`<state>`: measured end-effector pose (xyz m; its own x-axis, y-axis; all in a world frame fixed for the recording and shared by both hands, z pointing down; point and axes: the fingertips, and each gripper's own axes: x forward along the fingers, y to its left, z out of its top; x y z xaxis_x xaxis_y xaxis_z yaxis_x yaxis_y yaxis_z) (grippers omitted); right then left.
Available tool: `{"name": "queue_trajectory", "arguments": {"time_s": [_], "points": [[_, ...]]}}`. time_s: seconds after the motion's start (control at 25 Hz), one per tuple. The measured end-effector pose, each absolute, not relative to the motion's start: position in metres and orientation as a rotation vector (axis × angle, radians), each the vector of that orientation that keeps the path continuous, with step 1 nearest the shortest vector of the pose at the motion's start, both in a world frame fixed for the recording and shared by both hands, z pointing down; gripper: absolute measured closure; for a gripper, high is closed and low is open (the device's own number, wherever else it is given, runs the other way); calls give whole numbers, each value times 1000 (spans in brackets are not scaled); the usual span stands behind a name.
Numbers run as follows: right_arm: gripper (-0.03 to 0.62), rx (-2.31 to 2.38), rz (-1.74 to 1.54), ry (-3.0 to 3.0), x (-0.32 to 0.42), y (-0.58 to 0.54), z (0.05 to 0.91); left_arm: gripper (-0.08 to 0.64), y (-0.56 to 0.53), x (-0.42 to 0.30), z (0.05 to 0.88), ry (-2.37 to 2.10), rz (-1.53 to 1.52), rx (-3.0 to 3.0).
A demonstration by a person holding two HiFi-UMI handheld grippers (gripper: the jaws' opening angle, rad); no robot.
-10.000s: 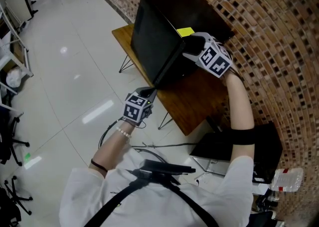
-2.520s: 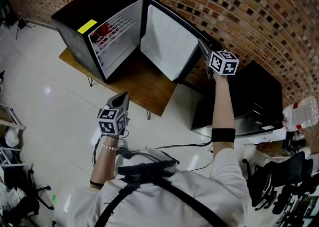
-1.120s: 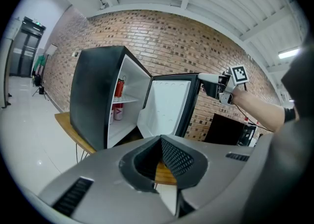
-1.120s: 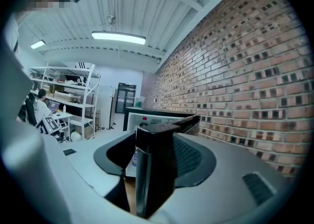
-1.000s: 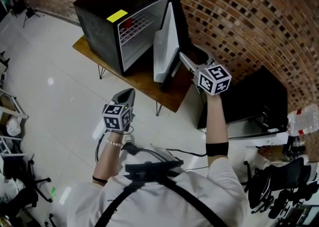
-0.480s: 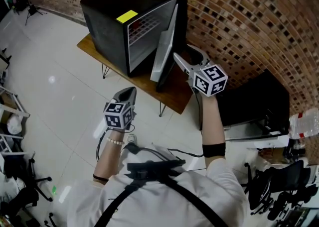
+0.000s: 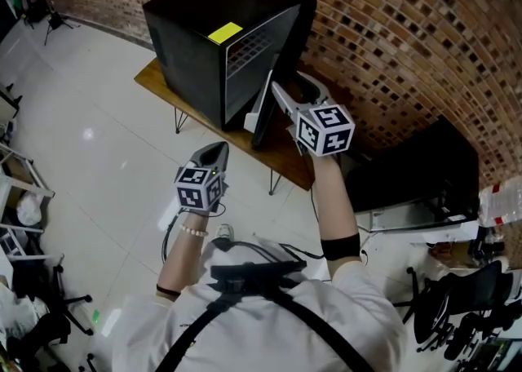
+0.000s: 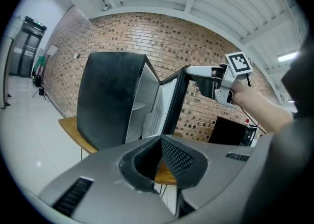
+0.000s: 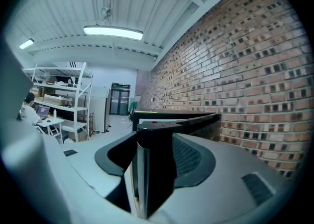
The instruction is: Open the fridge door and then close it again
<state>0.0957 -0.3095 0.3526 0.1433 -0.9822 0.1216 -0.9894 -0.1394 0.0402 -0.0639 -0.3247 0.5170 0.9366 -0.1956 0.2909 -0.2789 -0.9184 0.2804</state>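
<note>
Though half-shut, fridge door (image 7: pixel 264 114) edge pinched in right gripper (image 7: pixel 285 86), brick wall (image 7: pixel 391 28) close behind; left gripper (image 7: pixel 214 150) closed, empty.

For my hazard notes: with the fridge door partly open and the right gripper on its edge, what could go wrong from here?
1. The right gripper clamps the fridge door by its edge; if it holds on until the door meets the fridge, its inner jaw may get pinched.
2. The fridge stands on a thin-legged table, and the shut left gripper hangs clear, bracing nothing; a hard push might shift it.
</note>
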Motion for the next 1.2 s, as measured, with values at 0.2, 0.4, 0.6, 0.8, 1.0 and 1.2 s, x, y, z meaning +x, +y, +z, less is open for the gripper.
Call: {"name": "queue_trajectory", "arguments": {"time_s": [0.2, 0.4, 0.6, 0.8, 1.0, 1.2], "points": [[350, 2373, 116, -1884, 84, -339, 353, 560, -348, -78, 516, -364, 369, 2773], [350, 2444, 125, -1802, 75, -366, 354, 560, -372, -89, 510, -400, 373, 2780], [347, 2483, 120, -1726, 68, -391, 354, 560, -392, -100, 507, -408, 362, 2780], [343, 2505, 108, -1675, 61, -411, 354, 560, -407, -112, 513, -417, 363, 2759], [342, 2506, 95, -1656, 60, -422, 355, 560, -415, -117, 516, -415, 357, 2743], [345, 2500, 93, -1648, 58, -434, 354, 560, -421, -119, 518, -424, 351, 2724]]}}
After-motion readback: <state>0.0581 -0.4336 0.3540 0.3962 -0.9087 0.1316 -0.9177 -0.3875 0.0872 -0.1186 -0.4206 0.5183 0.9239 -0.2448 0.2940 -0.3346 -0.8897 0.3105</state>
